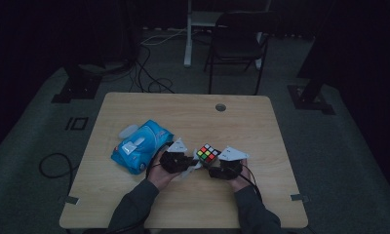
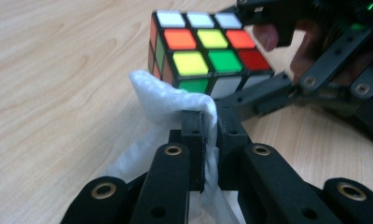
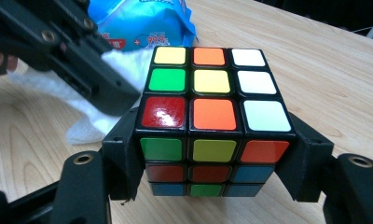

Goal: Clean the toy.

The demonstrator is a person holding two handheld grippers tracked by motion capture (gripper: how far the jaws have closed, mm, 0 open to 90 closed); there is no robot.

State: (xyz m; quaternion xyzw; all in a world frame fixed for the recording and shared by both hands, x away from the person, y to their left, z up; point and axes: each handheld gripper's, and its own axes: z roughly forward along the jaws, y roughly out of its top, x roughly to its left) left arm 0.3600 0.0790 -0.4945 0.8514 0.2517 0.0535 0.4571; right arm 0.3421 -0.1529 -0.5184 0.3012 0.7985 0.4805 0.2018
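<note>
Pack [image 3: 142,21] print reads "99.9%"; cube [image 3: 212,116] unlabelled.

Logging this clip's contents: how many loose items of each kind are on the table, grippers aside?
Puzzle cube, clamped in the right gripper: 1
White wipe, pinched in the left gripper: 1
Blue wipes pack: 1
Total: 3

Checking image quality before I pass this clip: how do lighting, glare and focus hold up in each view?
High view: dim, room beyond the table nearly black, cube small but readable. Left gripper view: well lit, wipe sharp, cube's far edge and the right gripper soft. Right gripper view: bright, glare on the cube's red sticker, wipes pack slightly blurred.
</note>
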